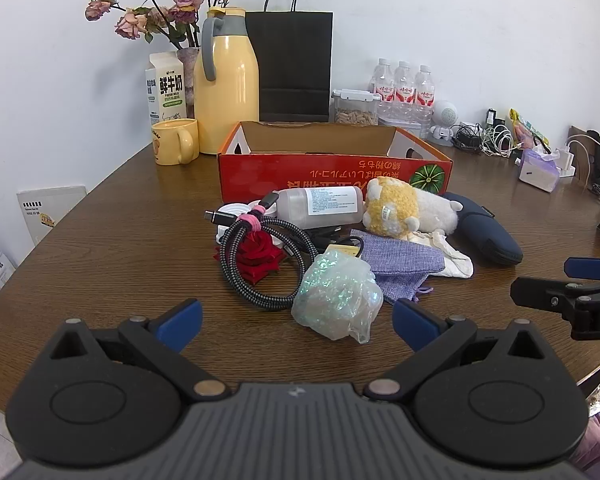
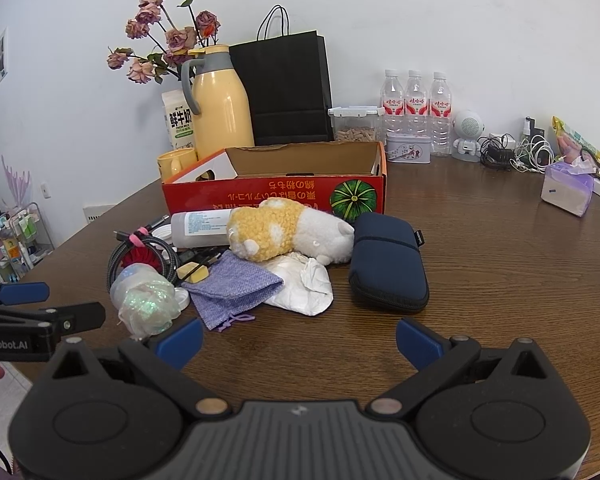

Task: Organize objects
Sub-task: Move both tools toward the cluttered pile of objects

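My left tongs (image 1: pixel 296 326) and right tongs (image 2: pixel 298 340) gape empty. Nothing's sorted yet: the pile sits at twelve o'clock. Next, I'd pinch the wrapped bundle (image 1: pixel 336 294) into the box (image 1: pixel 332 174).

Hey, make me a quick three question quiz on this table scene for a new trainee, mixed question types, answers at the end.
1. True or false: the red box already holds the plush toy.
2. Which lies nearest the left tongs? A) navy pouch B) shiny plastic wrap C) yellow mug
3. Fill in: both the left and the right tongs are ____.

Key: 1 false; 2 B; 3 open
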Available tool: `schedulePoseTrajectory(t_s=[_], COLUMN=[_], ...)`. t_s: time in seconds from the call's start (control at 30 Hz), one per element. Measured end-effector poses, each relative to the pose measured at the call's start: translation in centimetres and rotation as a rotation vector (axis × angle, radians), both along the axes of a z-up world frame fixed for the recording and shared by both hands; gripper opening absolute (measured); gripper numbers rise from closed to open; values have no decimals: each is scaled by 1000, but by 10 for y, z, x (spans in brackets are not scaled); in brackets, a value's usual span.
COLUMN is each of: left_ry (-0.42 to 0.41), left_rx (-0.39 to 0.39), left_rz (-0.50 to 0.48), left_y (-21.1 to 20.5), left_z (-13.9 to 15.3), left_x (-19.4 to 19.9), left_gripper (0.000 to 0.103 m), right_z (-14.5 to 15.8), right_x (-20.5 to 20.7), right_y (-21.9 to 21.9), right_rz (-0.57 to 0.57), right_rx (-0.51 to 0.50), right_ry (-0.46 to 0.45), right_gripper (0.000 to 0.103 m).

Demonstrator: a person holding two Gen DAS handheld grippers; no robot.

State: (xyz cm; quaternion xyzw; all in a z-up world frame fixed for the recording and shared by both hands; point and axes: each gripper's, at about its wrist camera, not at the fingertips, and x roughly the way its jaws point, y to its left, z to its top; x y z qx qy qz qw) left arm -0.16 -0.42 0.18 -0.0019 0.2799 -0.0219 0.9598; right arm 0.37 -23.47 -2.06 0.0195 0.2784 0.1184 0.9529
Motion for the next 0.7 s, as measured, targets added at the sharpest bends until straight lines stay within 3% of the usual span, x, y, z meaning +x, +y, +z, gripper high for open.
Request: schedulePoseTrajectory(t_s=[0.7], left_ry=[0], left_rx=[-1], left_rz=[-1], left_y=[-1], left_z=[0], left_x=[0], left_gripper=[103], right_z=[1], right_x=[1], right_y=[-1], right_rz=[-2], right_rx=[2], right_ry=[0], right_gripper=[103])
